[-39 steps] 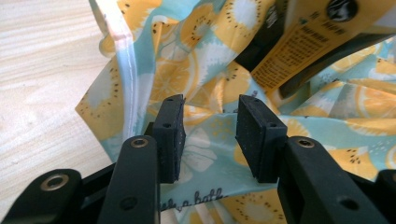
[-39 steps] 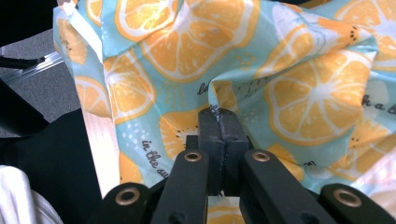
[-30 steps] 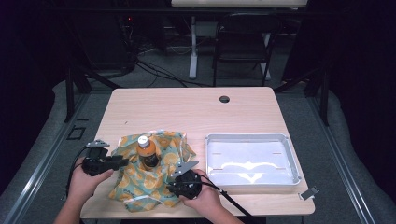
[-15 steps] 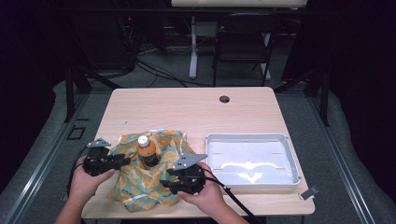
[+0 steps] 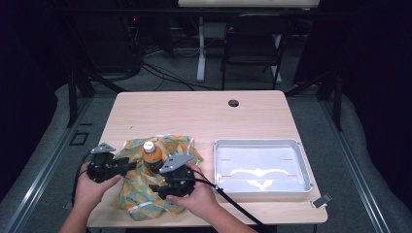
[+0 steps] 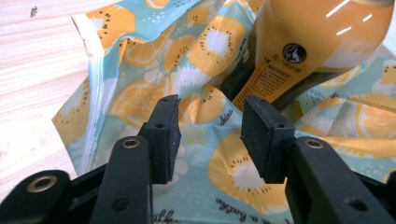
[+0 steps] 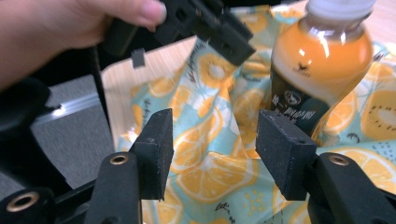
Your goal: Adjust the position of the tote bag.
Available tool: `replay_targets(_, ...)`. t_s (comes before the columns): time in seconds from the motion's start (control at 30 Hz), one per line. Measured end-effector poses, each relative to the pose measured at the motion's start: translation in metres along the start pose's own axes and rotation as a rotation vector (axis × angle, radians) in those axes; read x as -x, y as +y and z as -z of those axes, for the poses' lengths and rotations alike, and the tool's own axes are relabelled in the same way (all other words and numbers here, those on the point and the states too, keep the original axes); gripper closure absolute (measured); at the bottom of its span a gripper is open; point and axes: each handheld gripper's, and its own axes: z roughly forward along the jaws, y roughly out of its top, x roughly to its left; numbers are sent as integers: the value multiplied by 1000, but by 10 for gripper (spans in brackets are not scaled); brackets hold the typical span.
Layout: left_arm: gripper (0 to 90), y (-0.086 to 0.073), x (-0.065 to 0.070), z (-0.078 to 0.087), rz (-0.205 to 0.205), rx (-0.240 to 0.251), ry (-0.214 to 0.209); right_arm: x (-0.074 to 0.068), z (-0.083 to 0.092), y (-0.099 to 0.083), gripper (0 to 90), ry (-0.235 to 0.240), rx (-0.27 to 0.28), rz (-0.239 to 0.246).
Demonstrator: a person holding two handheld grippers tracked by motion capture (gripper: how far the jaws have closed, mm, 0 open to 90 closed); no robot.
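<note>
One orange drink bottle (image 5: 152, 154) with a white cap stands upright on a crumpled fruit-print cloth (image 5: 141, 194) near the front left of the wooden table (image 5: 204, 116). The cloth, light blue with orange and kiwi slices, bunches up around the bottle's base. Just left of the bottle, the left gripper (image 5: 127, 166) points toward it; in the left gripper view (image 6: 209, 135) its jaws have just been opening and stand apart over a fold of cloth, pressing on nothing. Just right of the bottle and nearer the person, the right gripper (image 5: 158, 187) sits above the cloth; in the right gripper view (image 7: 215, 149) its jaws have likewise just been opening, with only cloth seen past them. A shallow grey tray (image 5: 301, 165) lies well apart to the right.
</note>
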Motion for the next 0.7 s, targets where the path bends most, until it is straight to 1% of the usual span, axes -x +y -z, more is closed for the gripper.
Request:
replay_targets(0.1, 520, 1, 3, -4, -18, 5, 23, 2, -10, -4, 471, -22, -49, 15)
replay_targets(0.13, 514, 2, 4, -5, -16, 1, 23, 3, -12, -5, 489, -24, -56, 14)
replay_targets(0.17, 514, 2, 5, -8, -20, -2, 20, 3, -14, -7, 522, -21, -71, 16)
replay_targets(0.2, 513, 2, 5, -8, -20, -2, 20, 3, -17, -9, 545, -15, -82, 7)
replay_targets(0.23, 509, 3, 6, -12, -22, -3, 25, 3, -18, -10, 585, -10, -99, 4)
replay_targets(0.27, 501, 3, 6, -12, -22, -3, 25, 3, -19, -12, 619, -5, -104, 3)
replay_targets(0.3, 495, 4, 7, -13, -19, -13, 22, 3, -20, -13, 645, -1, -114, 1)
replay_targets(0.33, 490, 5, 7, -17, -16, -11, 34, 3, -21, -14, 676, 2, -114, -2)
replay_targets(0.37, 482, 5, 8, -18, -15, -10, 33, 3, -21, -15, 691, 7, -118, 0)
replay_targets(0.4, 474, 6, 7, -20, -23, -18, 31, 3, -22, -16, 707, 10, -122, -2)
replay_targets(0.47, 469, 6, 9, -24, -20, -17, 45, 2, -23, -17, 727, 14, -122, -5)
replay_targets(0.57, 469, 7, 9, -28, -44, -23, 81, 1, -24, -18, 748, 21, -122, -6)
replay_targets(0.7, 469, 8, 8, -32, -31, -21, 104, 0, -26, -21, 767, 26, -117, -11)
